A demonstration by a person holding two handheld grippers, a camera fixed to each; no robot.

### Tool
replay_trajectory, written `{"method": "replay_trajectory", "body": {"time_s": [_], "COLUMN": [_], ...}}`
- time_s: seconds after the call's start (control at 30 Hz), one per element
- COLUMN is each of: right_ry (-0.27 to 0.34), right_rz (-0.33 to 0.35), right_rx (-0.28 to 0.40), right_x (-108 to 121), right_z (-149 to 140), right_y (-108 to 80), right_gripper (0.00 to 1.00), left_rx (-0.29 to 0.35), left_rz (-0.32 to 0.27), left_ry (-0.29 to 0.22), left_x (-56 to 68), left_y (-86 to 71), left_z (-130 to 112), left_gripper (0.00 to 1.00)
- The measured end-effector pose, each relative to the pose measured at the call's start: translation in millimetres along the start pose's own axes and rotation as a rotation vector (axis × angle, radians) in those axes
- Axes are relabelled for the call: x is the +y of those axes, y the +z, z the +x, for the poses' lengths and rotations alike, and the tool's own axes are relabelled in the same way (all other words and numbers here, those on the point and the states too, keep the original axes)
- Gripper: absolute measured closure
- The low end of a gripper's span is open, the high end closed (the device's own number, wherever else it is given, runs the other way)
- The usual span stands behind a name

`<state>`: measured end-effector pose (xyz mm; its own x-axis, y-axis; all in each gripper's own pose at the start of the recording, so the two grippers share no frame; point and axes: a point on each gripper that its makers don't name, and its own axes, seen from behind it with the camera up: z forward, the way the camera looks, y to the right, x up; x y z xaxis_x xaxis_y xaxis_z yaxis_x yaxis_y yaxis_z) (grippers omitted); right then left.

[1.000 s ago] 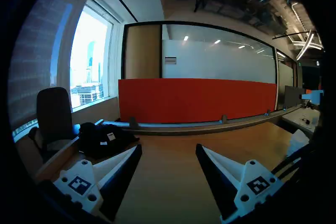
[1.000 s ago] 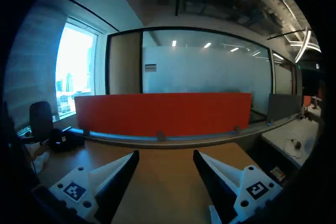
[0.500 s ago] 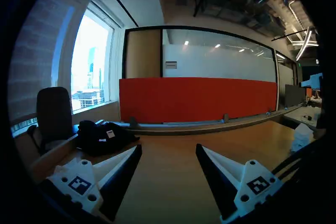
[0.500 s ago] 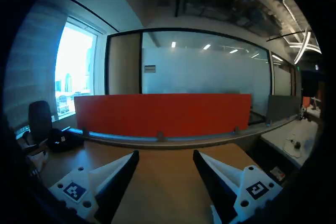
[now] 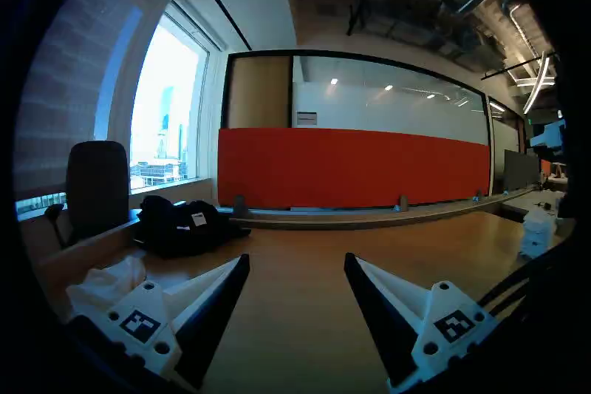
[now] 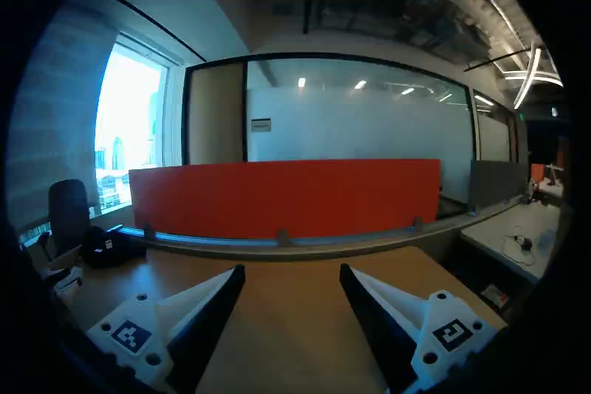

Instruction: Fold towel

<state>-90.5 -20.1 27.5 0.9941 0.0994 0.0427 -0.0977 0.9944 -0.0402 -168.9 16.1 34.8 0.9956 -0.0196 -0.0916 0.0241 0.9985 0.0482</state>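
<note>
Both views low over desk (image 5: 295, 283) | facing orange partition (image 5: 354, 168) | both shared

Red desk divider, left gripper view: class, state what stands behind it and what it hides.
Behind the red divider rise a frosted glass wall and a wooden panel. Their lower parts are covered by it.

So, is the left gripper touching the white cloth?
Cannot tell. In the left gripper view, a finger base of the left gripper overlaps the cloth; neither contact nor gap shows plainly. The jaws stand open.
</note>
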Motion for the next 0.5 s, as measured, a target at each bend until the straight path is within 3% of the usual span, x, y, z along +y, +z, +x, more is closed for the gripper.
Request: {"method": "replay_trajectory", "body": {"time_s": [0.5], "right_ry": [-0.005], "right_rz": [-0.003], "right_rx": [0.017], "right_x": [3], "right_z": [-25], "right_y": [-4.7], "right_gripper": [0.01], "left_rx": [0.022], "left_rz": [0.004], "left_ry": [-0.011], "left_x": [-0.9], "left_y": [-3.6], "left_z": [-35], "left_gripper": [0.05]}}
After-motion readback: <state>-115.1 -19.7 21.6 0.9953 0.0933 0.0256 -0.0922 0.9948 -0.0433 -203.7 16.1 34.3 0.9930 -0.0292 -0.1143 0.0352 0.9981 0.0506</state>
